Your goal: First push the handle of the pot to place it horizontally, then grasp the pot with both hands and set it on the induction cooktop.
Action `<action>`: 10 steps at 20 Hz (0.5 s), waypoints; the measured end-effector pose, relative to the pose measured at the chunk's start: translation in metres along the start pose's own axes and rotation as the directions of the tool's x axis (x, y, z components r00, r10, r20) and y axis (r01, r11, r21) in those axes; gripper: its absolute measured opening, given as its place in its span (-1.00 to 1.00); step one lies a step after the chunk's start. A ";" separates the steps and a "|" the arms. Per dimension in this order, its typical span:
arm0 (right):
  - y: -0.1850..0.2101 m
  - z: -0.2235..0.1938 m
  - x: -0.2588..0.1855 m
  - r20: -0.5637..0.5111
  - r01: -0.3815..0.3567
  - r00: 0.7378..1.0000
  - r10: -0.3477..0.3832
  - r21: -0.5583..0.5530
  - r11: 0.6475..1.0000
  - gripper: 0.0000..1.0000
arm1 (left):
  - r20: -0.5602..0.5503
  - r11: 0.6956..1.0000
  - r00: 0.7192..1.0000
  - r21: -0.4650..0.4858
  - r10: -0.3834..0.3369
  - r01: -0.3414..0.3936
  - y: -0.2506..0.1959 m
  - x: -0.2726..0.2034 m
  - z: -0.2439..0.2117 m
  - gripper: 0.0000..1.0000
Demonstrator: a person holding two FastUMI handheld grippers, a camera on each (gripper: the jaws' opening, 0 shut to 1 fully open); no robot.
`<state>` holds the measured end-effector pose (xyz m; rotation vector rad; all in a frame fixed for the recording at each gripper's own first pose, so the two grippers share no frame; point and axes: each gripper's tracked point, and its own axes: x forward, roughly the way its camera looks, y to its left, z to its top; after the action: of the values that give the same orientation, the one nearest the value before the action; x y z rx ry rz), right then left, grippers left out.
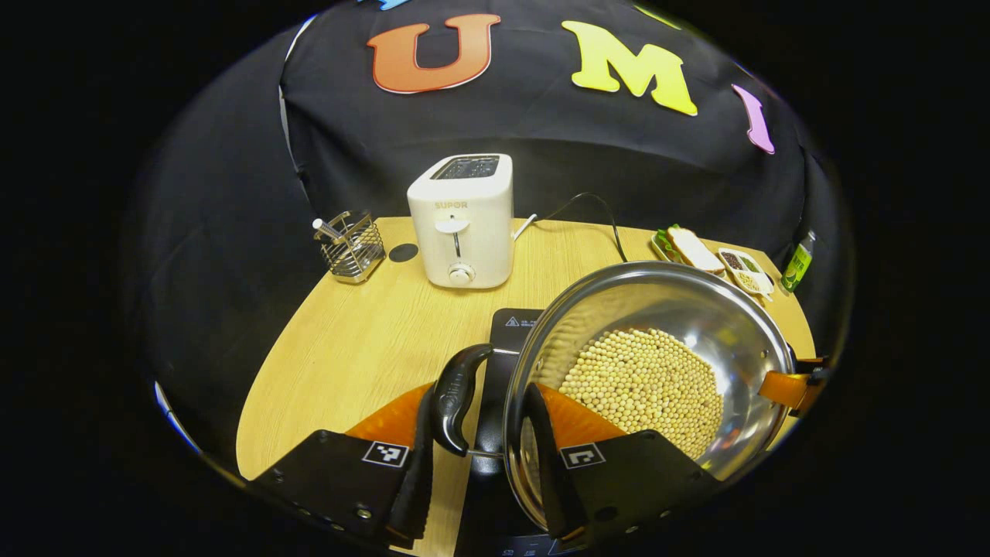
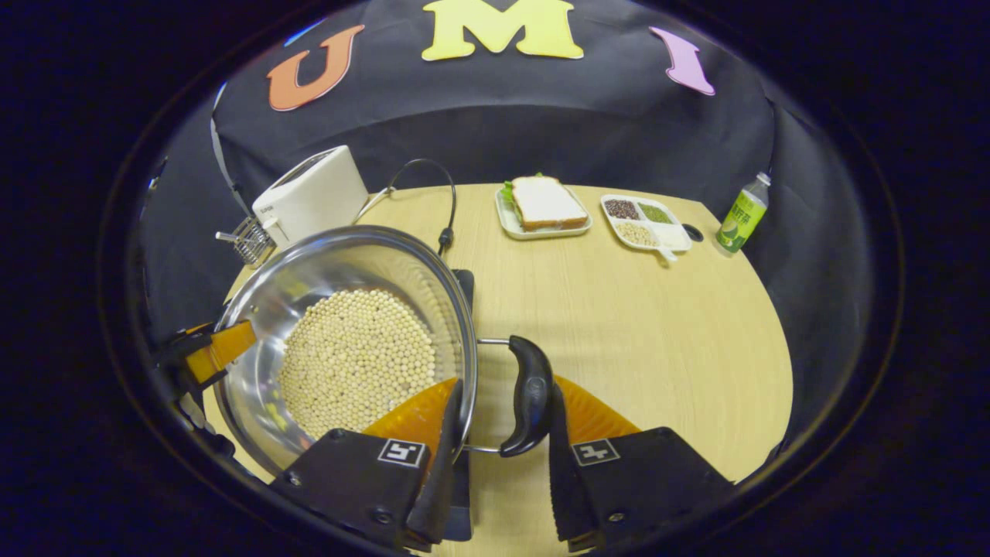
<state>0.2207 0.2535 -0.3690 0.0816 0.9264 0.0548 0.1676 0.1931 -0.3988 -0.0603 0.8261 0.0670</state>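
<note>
A steel pot (image 1: 696,309) holding soybeans (image 1: 642,383) hangs between both grippers over the black induction cooktop (image 1: 512,323); I cannot tell whether it rests on it. My left gripper (image 1: 479,402) is shut on the pot, one finger against the black side handle (image 1: 456,391), the other inside the wall. In the right gripper view the pot (image 2: 340,259) sits at the left, above the cooktop (image 2: 464,288). My right gripper (image 2: 504,391) is shut on it the same way, around the other handle (image 2: 531,391). Each gripper also appears at the pot's far rim in the other's view.
The round wooden table (image 2: 657,325) carries a white toaster (image 1: 462,220) with its cable (image 2: 442,197), a wire holder (image 1: 352,247), a sandwich on a plate (image 2: 544,205), a divided tray of grains (image 2: 646,220) and a green bottle (image 2: 741,213).
</note>
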 end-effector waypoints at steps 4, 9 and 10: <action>-0.002 0.000 0.000 -0.004 -0.003 1.000 0.003 -0.003 1.000 0.11 | 0.021 1.000 1.000 0.021 -0.017 0.016 0.002 0.000 0.001 0.20; -0.002 0.002 0.000 0.015 -0.029 0.999 0.029 -0.011 1.000 0.19 | 0.057 0.999 0.998 0.033 -0.022 0.021 0.007 -0.004 0.004 0.34; -0.004 0.001 0.001 0.023 -0.028 0.999 0.028 -0.026 0.999 0.22 | 0.097 0.999 0.995 0.047 0.002 -0.007 0.016 -0.008 0.013 0.31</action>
<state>0.2220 0.2490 -0.3695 0.0710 0.9012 0.0917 0.1703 0.2096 -0.3850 -0.0106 0.7305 0.0540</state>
